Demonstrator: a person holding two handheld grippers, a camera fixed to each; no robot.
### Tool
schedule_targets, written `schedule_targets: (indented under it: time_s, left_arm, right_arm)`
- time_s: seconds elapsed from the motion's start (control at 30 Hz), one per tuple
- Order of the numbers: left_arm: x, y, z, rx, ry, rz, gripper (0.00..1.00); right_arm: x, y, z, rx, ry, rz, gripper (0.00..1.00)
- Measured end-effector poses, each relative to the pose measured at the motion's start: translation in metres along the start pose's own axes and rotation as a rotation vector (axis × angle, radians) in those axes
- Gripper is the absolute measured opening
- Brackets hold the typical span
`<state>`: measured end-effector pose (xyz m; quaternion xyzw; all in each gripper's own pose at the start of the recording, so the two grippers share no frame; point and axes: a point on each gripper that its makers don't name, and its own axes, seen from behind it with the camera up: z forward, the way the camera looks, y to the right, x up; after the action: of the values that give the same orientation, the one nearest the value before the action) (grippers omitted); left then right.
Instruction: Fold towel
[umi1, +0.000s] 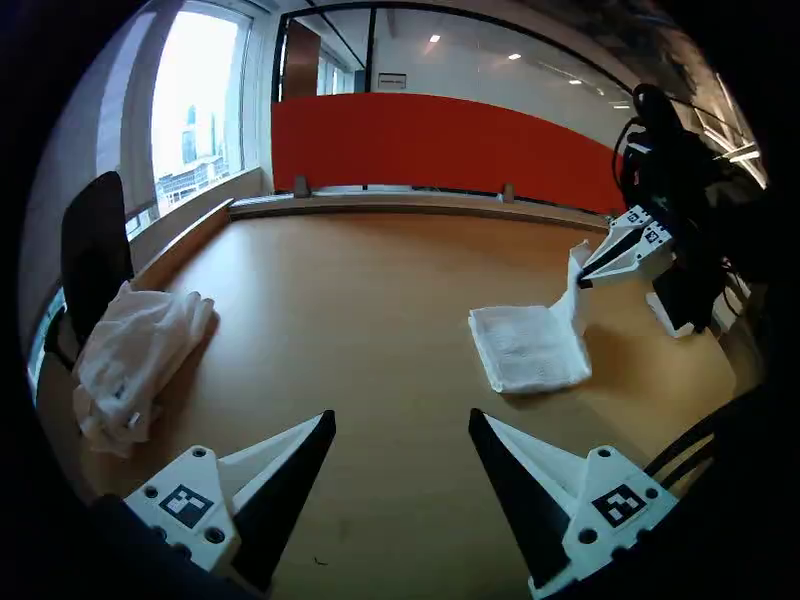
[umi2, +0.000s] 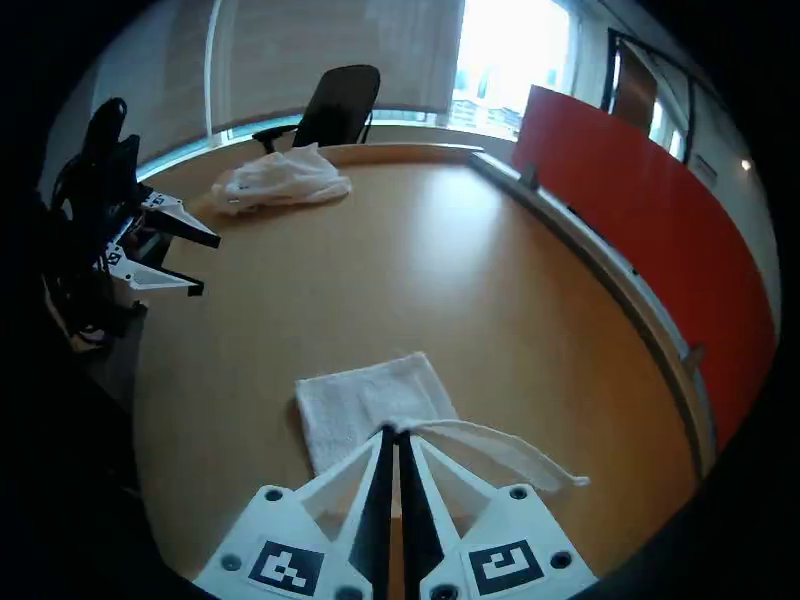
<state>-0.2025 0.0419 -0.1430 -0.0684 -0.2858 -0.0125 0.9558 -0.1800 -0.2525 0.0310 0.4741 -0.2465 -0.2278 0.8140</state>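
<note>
Right gripper (umi2: 395, 432) clenches a lifted corner of the towel (umi2: 365, 405) near the desk (umi2: 450, 260) edge; left gripper (umi1: 400, 415) is released, well apart.

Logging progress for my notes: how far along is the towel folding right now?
Done: the towel already lies as a folded rectangle on the table. In hand: the right gripper pinches its raised edge. To do: laying that flap down; the left gripper is open and empty.

Bare tabletop (umi1: 380, 300) between towel (umi1: 530, 345) and cloth pile (umi1: 135, 355), red divider (umi1: 440, 140) along far edge
</note>
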Motion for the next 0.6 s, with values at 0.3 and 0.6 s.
schedule_targets:
  time_s: [0.3, 0.6]
  left_arm:
    - [-0.006, -0.006, -0.005, 0.023, -0.004, -0.014, 0.99]
    - [-0.008, -0.009, -0.006, 0.039, -0.003, -0.03, 0.99]
  right_arm:
    - [0.004, -0.039, 0.052, 0.138, -0.046, -0.061, 0.04]
    - [-0.013, -0.061, 0.086, 0.204, -0.105, -0.036, 0.04]
